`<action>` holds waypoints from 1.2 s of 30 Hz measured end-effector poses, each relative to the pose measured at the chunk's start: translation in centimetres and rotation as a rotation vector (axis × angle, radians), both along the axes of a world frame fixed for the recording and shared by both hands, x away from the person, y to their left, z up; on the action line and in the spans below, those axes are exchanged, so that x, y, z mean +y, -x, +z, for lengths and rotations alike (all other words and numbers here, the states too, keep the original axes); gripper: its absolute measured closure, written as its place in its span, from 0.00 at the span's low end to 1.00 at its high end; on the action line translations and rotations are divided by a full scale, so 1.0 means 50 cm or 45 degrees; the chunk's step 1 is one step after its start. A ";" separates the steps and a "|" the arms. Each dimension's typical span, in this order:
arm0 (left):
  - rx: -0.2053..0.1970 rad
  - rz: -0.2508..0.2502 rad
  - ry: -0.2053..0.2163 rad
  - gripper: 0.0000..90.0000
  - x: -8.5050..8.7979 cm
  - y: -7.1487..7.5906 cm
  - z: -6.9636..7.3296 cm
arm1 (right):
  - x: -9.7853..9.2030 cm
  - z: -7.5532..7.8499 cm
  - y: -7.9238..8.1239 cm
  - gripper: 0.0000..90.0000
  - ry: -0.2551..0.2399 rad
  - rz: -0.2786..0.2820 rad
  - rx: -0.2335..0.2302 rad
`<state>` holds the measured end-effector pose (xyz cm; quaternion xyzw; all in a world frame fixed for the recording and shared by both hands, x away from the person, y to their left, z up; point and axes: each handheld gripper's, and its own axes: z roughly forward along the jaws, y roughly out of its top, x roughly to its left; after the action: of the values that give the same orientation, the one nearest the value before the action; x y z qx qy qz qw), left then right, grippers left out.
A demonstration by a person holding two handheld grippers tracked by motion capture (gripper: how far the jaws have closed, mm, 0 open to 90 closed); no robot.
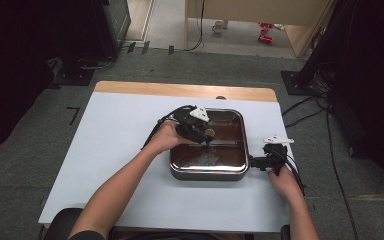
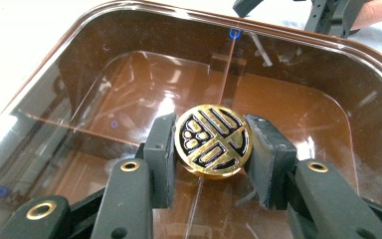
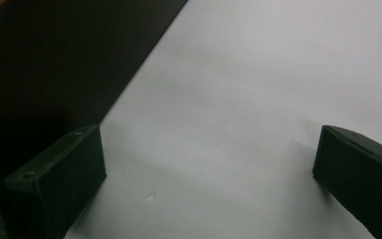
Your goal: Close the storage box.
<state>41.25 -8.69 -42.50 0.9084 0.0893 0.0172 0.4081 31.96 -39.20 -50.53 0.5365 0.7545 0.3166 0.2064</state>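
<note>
Currently, step in hand: I carry the glass lid (image 2: pixel 288 99) by its gold knob (image 2: pixel 213 141) over the square pan (image 1: pixel 209 172).
Left hand-held gripper (image 1: pixel 198 131): clenched on the knob, a pad (image 2: pixel 160 149) pressing either side.
Lid position: over the pan, on its far half (whether seated or just clear of the rim I cannot tell).
Right hand-held gripper (image 1: pixel 267 162): jaws apart, nothing between them, at the pan's handle (image 1: pixel 256 161) without gripping it.
Next move, by my judgement: keep the lid level and square to the rim before any release.
Surroundings: white desk (image 1: pixel 115 150), bare around the pan; cables (image 1: pixel 310 117) on the floor beyond.
Obstruction: none near the pan; the right hand-held gripper sits close to the handle side.
</note>
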 end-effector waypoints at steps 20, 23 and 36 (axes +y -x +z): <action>0.083 0.057 -0.010 0.49 0.003 0.007 0.016 | 0.000 0.000 0.000 0.00 0.000 0.000 0.001; 0.096 0.074 0.000 0.46 0.011 0.010 0.022 | 0.000 0.000 0.000 0.00 0.000 0.000 0.001; 0.067 0.216 0.059 0.41 0.066 0.037 0.053 | 0.000 0.000 0.000 0.00 -0.001 -0.001 -0.001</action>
<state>39.38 -5.41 -39.85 0.8882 0.1768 0.0257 0.4234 31.95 -39.19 -50.54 0.5368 0.7542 0.3169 0.2066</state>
